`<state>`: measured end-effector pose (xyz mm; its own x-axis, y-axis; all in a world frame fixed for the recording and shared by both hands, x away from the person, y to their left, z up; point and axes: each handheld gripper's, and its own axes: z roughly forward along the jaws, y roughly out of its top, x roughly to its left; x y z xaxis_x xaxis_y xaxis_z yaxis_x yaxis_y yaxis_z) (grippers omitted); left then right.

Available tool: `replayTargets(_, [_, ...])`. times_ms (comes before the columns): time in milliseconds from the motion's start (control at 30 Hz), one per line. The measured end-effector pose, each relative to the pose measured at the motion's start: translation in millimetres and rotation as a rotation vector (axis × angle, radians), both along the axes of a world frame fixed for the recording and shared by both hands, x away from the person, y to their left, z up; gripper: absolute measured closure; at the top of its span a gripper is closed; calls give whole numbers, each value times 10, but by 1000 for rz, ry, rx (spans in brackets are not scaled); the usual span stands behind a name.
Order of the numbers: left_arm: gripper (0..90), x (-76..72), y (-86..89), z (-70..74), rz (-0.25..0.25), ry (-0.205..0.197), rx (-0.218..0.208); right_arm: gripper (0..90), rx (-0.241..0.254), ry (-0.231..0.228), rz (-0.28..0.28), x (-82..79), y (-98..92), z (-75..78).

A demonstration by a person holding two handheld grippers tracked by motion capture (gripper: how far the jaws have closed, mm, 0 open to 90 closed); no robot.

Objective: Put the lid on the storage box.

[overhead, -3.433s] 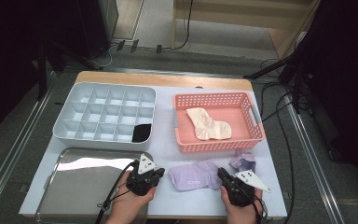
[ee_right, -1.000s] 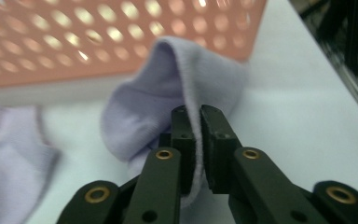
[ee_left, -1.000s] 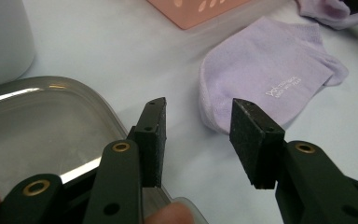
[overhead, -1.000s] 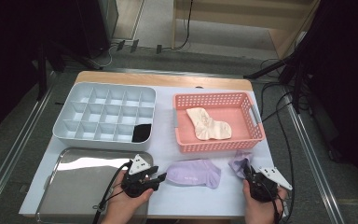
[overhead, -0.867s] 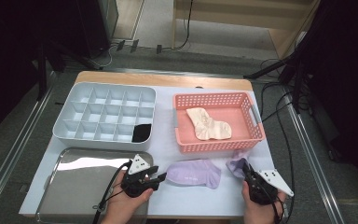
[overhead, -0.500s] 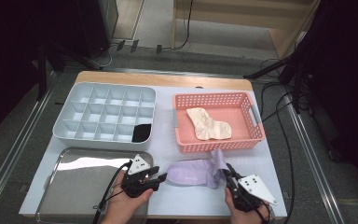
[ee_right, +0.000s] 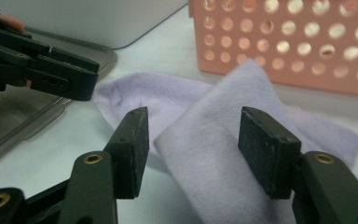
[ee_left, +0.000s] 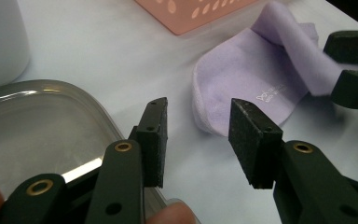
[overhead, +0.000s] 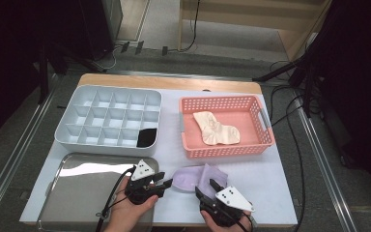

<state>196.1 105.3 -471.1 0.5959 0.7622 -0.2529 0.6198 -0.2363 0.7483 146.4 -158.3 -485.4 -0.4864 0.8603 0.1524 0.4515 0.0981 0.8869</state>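
The lilac sock [overhead: 200, 177] lies flat on the white table [overhead: 270, 174], folded over on itself, directly between the two grippers. The right gripper [overhead: 211, 187] sits at the sock's near edge with its jaws spread; they have just been opening, and in the right gripper view [ee_right: 193, 149] the folded flap of the sock lies loose in the gap ahead of the pads, with neither pad pressing on it. That flap runs away from the right gripper toward the pink basket [overhead: 265, 126], which stands just beyond the sock from this gripper's side.

Over to the left gripper [overhead: 166, 182]: its jaws stand apart too, partway spread, with nothing between them. In the left gripper view [ee_left: 198, 140] the rounded end of the sock lies just ahead of the tips, close but not touching, and the right gripper's two black jaws show at the far side of the sock. The left gripper rests over the edge of the steel tray [overhead: 77, 193], whose rim curves just beside its left jaw.

Beyond the left gripper, the grey divided box [overhead: 108, 121] sits well behind the tray, with a dark item [overhead: 148, 137] in its near corner compartment. A cream sock [overhead: 217, 129] lies inside the pink basket, well apart from both grippers.
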Motion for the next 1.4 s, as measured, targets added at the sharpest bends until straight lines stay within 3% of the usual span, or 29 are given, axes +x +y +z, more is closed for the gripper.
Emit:
replayTargets(133, [580,2,11,7,3,-1,-4,410,-7,5,-28,0,-36,-13])
replayTargets(200, [579,3,13,7,5,-2,-2,371,-20,-5,-70,17,-29,-28])
replayTargets(333, [578,5,22,10,6,-3,-7,365,27,-67,-79,-64,-59,60])
replayTargets(467, [577,11,35,9,12,-4,-5,400,39,-61,-97,-98,-139,106])
replayTargets(500, [579,11,36,8,12,-4,-3,457,15,-8,-148,-62,-200,63])
replayTargets(533, [579,10,35,8,9,-4,-3,459,4,25,-178,-39,-226,25])
replayTargets(633, [579,4,27,12,5,-5,-10,510,1,102,-234,8,-273,-79])
replayTargets(733, [579,7,33,13,4,-3,-10,705,20,131,-214,16,-279,-95])
replayTargets(767, [579,7,33,13,4,-3,-10,705,20,131,-214,16,-279,-95])
replayTargets(800, [579,6,32,14,3,-4,-11,806,28,125,-197,8,-275,-77])
replayTargets(900, [579,-3,27,19,4,-7,-15,857,28,110,-176,-18,-247,-36])
replayTargets(1000, [579,-6,31,29,4,-9,-17,862,39,96,-159,-35,-217,-7])
replayTargets(1067, [579,-5,46,48,4,-14,-23,862,55,49,-112,-84,-129,81])
replayTargets(1100, [579,-5,46,48,4,-14,-23,862,55,49,-112,-84,-129,81])
replayTargets(1200, [583,-13,62,86,8,-22,-39,861,55,-6,-36,-142,52,195])
replayTargets(1233, [586,-13,62,86,8,-22,-39,861,55,-6,-36,-142,52,195])
replayTargets(1267, [588,-16,65,99,6,-23,-45,853,56,-32,15,-179,176,245])
replayTargets(1300, [588,-16,65,99,6,-23,-45,853,56,-32,15,-179,176,245])
replayTargets(1333, [588,-17,67,102,5,-24,-45,838,64,-36,40,-187,215,254])
replayTargets(1367, [588,-19,61,97,6,-25,-46,682,92,-61,139,-193,333,266])
replayTargets(1400, [587,-21,60,96,5,-24,-45,636,85,-84,162,-196,363,269])
